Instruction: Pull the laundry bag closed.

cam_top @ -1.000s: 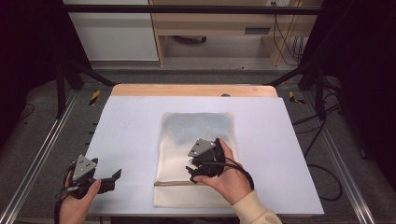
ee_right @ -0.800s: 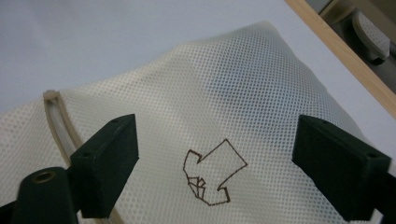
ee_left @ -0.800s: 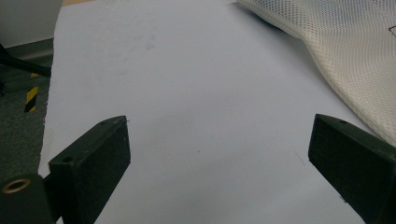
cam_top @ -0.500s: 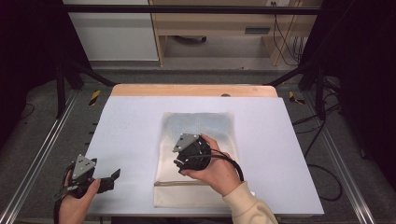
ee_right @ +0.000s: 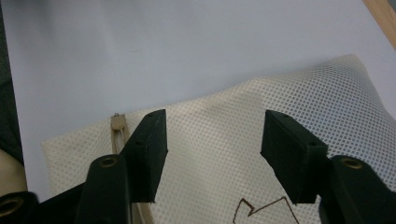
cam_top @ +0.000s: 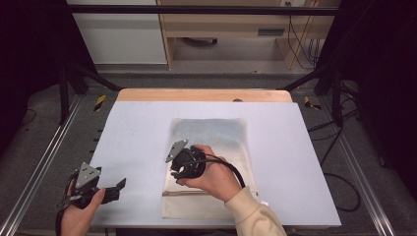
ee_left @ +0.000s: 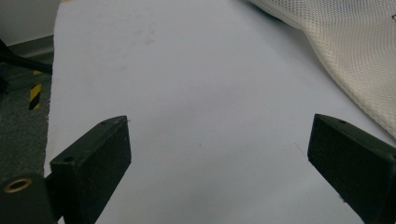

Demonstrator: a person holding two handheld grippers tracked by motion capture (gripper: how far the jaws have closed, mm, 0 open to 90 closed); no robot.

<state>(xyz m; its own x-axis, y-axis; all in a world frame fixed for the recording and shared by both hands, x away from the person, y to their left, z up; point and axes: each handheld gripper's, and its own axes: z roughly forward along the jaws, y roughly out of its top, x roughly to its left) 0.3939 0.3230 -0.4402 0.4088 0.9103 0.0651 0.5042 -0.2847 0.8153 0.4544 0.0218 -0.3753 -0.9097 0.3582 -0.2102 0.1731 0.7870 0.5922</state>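
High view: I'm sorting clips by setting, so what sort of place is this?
Likely a lab recording bench: a white table inside a metal frame, loose cables behind, and a mesh bag laid out.

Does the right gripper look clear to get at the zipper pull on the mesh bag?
Probably yes. The right gripper hangs open over the mesh bag, and the zipper pull lies bare just beyond its left jaw, with nothing between them.

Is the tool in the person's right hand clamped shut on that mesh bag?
No: in the right gripper view the right tool has its jaws spread apart above the mesh bag, with bare mesh showing between them.
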